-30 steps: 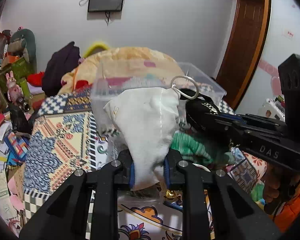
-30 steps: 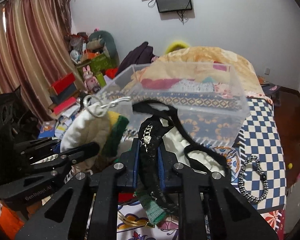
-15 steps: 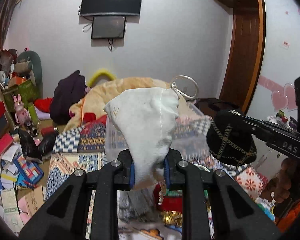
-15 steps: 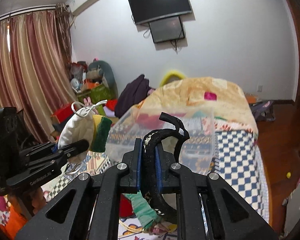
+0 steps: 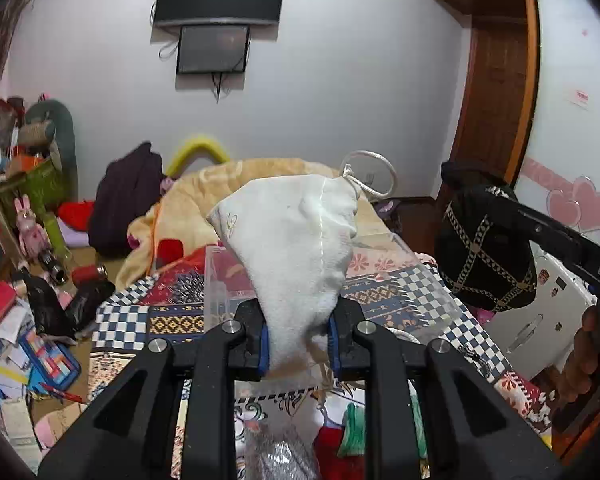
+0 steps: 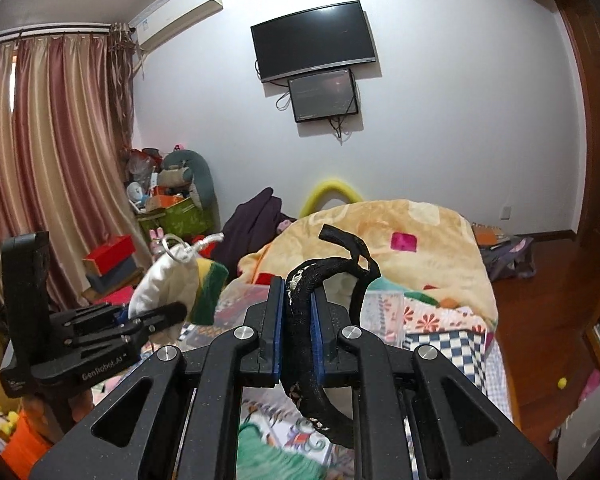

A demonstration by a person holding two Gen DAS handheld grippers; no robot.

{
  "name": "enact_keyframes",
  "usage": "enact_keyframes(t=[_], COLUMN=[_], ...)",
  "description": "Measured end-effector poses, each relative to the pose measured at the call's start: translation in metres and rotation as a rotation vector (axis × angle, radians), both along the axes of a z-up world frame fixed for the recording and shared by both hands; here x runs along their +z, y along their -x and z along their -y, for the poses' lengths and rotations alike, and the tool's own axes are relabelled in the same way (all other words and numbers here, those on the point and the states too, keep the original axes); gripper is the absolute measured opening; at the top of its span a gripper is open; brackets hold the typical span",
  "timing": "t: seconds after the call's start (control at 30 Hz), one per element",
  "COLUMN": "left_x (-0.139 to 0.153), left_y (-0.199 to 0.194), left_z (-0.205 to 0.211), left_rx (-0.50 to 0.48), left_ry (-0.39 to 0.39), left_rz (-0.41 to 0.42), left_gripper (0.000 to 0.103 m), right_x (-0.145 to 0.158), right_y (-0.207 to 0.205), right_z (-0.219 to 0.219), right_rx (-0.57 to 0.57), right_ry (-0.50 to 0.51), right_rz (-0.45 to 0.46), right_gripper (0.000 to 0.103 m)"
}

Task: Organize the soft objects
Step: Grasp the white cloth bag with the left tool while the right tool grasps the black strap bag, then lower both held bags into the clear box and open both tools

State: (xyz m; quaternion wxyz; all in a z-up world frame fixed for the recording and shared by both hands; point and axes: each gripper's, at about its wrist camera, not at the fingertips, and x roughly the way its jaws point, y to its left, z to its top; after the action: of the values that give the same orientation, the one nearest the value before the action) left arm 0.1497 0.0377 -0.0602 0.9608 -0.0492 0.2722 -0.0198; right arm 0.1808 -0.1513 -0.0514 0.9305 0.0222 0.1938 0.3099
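both views risen since earlier: bed (image 5: 384,280), wall tv (image 6: 314,40) visible.

On the wall ahead of me hangs a dark television (image 6: 314,40), with a smaller screen (image 6: 324,95) mounted just beneath it, cables dangling below. An air conditioner (image 6: 180,8) sits high up beside striped pink curtains (image 6: 48,168). To my right stands a brown wooden door (image 5: 496,104). A yellow blanket (image 6: 412,240) is heaped at the far end of the bed, with a dark purple backpack (image 5: 126,200) beside it. Papers and a pencil case (image 5: 50,360) litter the floor.
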Motion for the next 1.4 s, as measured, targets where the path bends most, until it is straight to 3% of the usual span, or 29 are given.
enact_keyframes(t=[0.33,0.7,0.83,1.0,1.03,1.1,1.2,1.4], left_x=[-0.035,-0.067,-0.073,-0.069,-0.067,-0.063,-0.055,-0.030], left_y=[-0.056,-0.091,-0.094,-0.084,-0.080,-0.074,-0.065,-0.040], left_z=[-0.002,0.001,0.002,0.005,0.007,0.007,0.007,0.005], left_rx=[0.004,-0.006,-0.011,-0.006,-0.010,-0.020,-0.029,-0.029], left_ry=[-0.032,-0.051,-0.037,-0.075,-0.078,-0.079,-0.078,-0.037], left_rz=[-0.163,-0.291,-0.323,-0.285,-0.274,-0.264,-0.243,-0.164], left_gripper=[0.022,0.022,0.032,0.062,0.064,0.065,0.066,0.070], right_x=[-0.027,-0.071,-0.077,-0.079,-0.079,-0.078,-0.075,-0.056], right_y=[-0.037,-0.065,-0.070,-0.064,-0.061,-0.056,-0.047,-0.029], right_z=[-0.031,-0.051,-0.051,-0.051,-0.051,-0.051,-0.045,-0.026], right_rx=[0.000,0.037,0.032,0.049,0.050,0.052,0.050,0.048], right_ry=[0.088,0.192,0.188,0.218,0.227,0.239,0.236,0.164], right_rz=[-0.067,-0.239,-0.287,-0.303,-0.300,-0.296,-0.273,-0.238], right_gripper=[0.011,0.011,0.011,0.014,0.015,0.029,0.043,0.045])
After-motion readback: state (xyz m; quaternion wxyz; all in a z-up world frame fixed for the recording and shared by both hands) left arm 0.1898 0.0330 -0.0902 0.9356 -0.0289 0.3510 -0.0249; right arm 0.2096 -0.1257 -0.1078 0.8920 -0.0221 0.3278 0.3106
